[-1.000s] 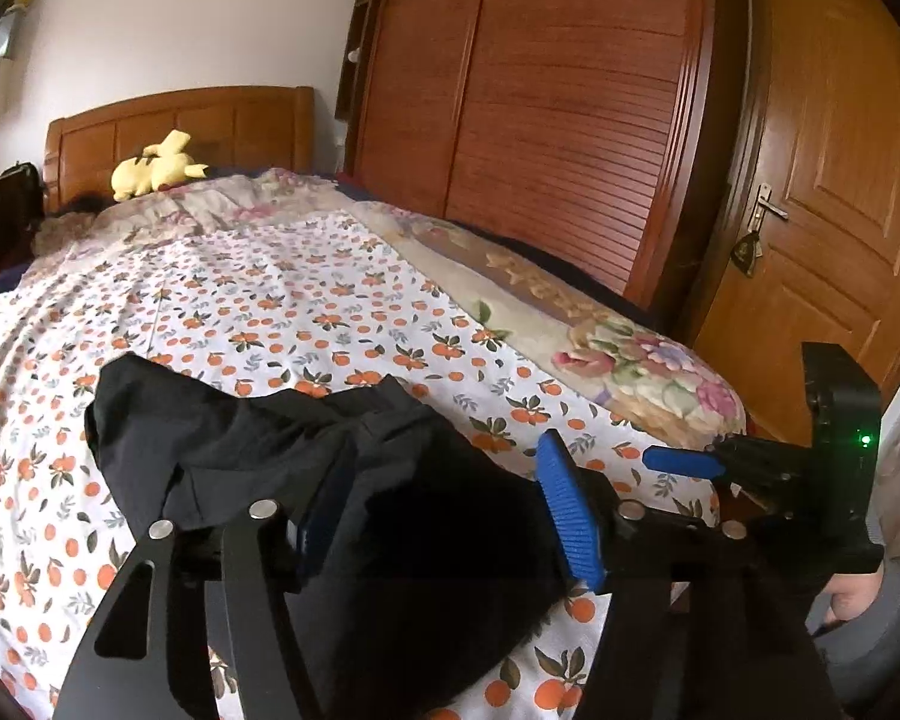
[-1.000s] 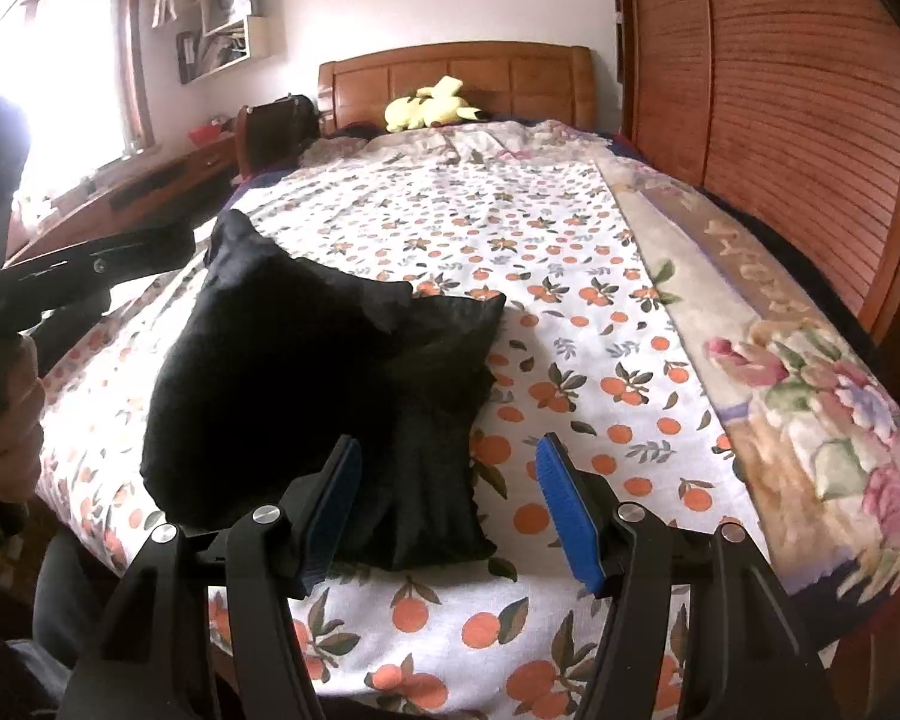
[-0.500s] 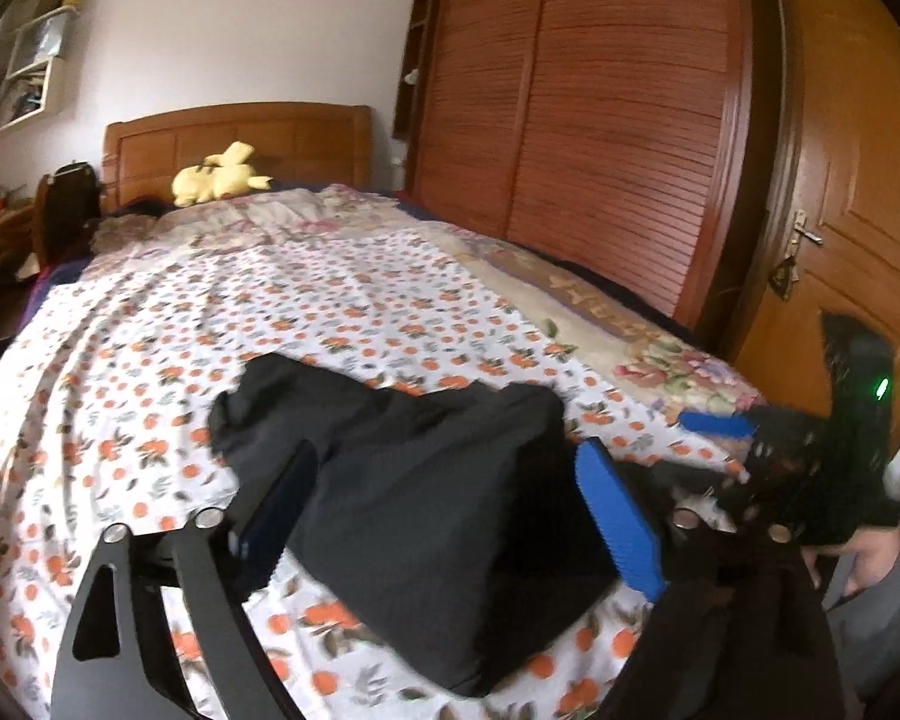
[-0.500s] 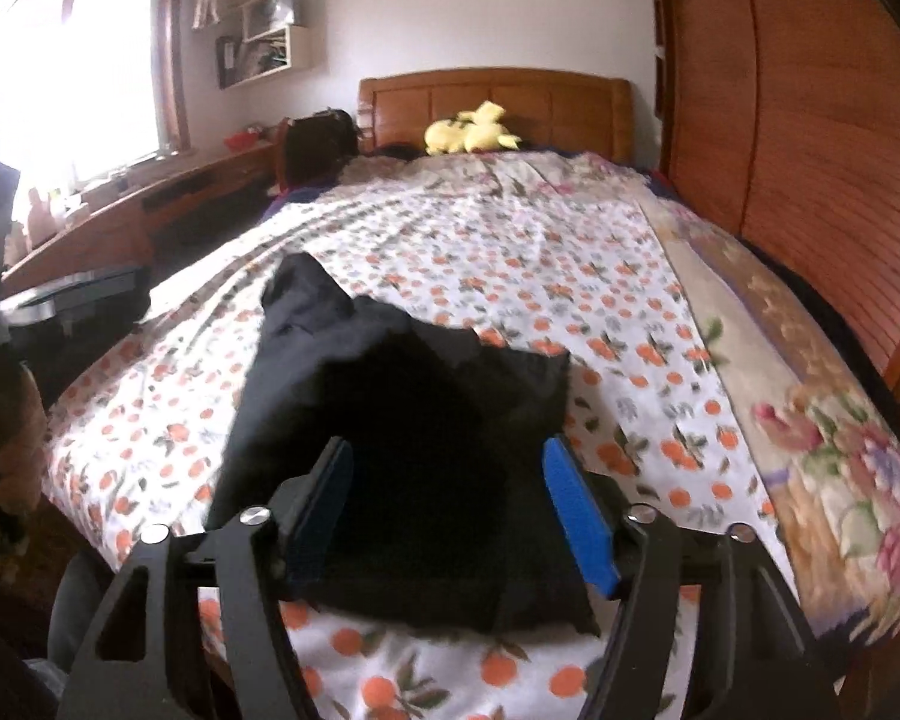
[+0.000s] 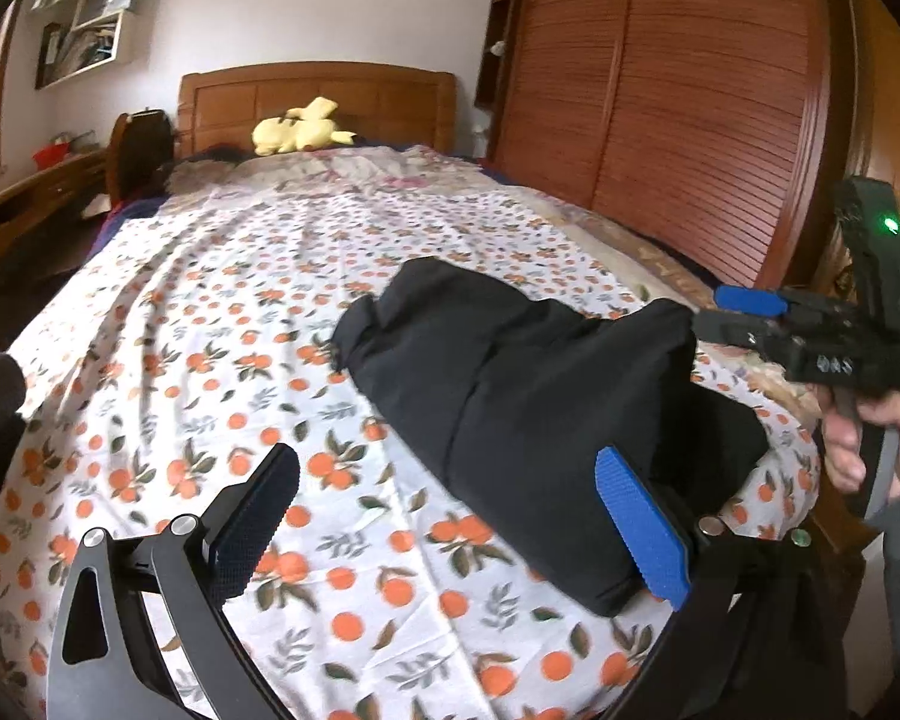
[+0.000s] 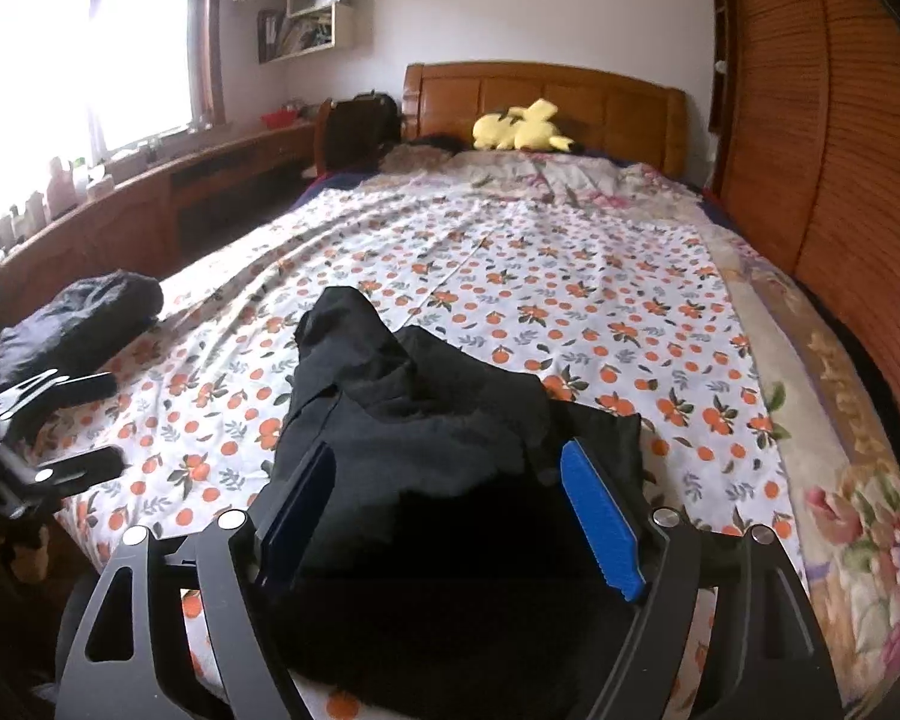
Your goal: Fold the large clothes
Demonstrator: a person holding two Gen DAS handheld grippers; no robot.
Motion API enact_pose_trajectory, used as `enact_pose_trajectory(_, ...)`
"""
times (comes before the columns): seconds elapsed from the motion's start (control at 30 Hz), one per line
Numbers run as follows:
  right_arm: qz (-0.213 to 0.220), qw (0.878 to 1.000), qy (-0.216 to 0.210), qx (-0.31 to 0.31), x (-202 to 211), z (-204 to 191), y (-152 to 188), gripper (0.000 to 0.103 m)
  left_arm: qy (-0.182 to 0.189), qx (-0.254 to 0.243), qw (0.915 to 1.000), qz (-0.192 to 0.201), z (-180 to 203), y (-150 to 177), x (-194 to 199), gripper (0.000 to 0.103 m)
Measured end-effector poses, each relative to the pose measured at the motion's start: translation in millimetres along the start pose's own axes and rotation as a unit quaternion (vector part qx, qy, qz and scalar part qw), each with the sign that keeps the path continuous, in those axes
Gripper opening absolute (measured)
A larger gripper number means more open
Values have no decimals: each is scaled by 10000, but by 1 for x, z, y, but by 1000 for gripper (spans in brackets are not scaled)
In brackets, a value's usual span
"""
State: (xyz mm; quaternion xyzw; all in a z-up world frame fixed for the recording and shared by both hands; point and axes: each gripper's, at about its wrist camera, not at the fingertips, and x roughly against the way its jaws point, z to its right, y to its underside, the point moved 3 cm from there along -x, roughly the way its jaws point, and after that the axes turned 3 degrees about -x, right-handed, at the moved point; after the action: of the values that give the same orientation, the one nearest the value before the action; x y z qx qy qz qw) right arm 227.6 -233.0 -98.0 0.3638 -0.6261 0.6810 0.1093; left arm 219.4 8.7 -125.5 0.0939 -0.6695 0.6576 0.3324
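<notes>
Both grippers standing open, empty | left gripper [image 5: 444,516] pulling off leftward since a second ago | right gripper [image 6: 450,510] hanging over black garment [image 6: 426,450] | garment lying folded near bedsheet [image 5: 222,300] foot edge | fold seemingly finishing

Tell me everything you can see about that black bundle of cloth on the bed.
The black fabric garment is matte, soft-looking cloth folded into a thick, lumpy, roughly rectangular bundle with creases and a raised end. It lies near the foot of the orange-print white bedsheet. The right gripper has its open jaws either side of it; contact is unclear.
</notes>
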Motion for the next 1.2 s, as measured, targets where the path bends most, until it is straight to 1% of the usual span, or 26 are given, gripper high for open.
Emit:
enact_pose_trajectory(0.17,-276,9996,31,-3,-25,3,-9,75,-111,98,9999,-18,-11,7,6,100)
enact_pose_trajectory(0.27,-530,9985,-89,-138,-38,9,-7,74,-156,103,9998,-36,-12,9,8,100)
enact_pose_trajectory(0.3,-590,9981,-125,-161,-40,10,-5,62,-164,98,9998,-35,-12,10,9,100)
enact_pose_trajectory(0.33,-670,9974,-198,-172,-42,10,-2,41,-169,93,9998,-36,-11,10,9,100)
enact_pose_trajectory(0.37,-732,9969,-235,-174,-43,10,1,33,-173,88,9998,-41,-11,10,10,100)
enact_pose_trajectory(0.43,-810,9960,-337,-181,-42,12,7,9,-164,79,9998,-54,-10,11,9,100)
enact_pose_trajectory(0.5,-813,9953,-479,-202,-37,13,14,6,-157,61,9998,-70,-7,11,8,100)
enact_pose_trajectory(0.6,-655,9968,-434,-162,-21,12,24,4,-135,35,9999,-89,-3,11,6,100)
enact_pose_trajectory(0.67,-471,9979,-389,-222,-7,14,30,3,-124,35,9999,-100,-3,12,5,100)
enact_pose_trajectory(0.7,-282,9980,-408,-392,4,19,32,3,-122,35,9999,-107,-3,13,4,100)
enact_pose_trajectory(0.77,-87,9966,-438,-693,21,29,36,3,-127,34,9999,-109,-2,13,4,100)
enact_pose_trajectory(0.83,91,9964,-287,-797,40,37,41,3,-128,48,9998,-117,-3,13,4,100)
enact_pose_trajectory(0.9,142,9962,-130,-854,54,46,49,3,-143,57,9998,-120,-4,15,4,100)
enact_pose_trajectory(0.97,99,9960,143,-881,60,55,61,3,-153,77,9998,-127,-5,17,3,100)
enact_pose_trajectory(1.03,-33,9947,311,-979,58,68,76,3,-156,103,9997,-148,-6,18,3,100)
enact_pose_trajectory(1.1,-220,9914,359,-1238,49,80,93,3,-174,89,9997,-169,-7,19,3,100)
enact_pose_trajectory(1.13,-363,9900,382,-1306,41,84,102,3,-182,78,9997,-162,-7,19,4,100)
enact_pose_trajectory(1.2,-486,9884,414,-1376,32,86,113,4,-186,75,9997,-151,-7,19,5,100)
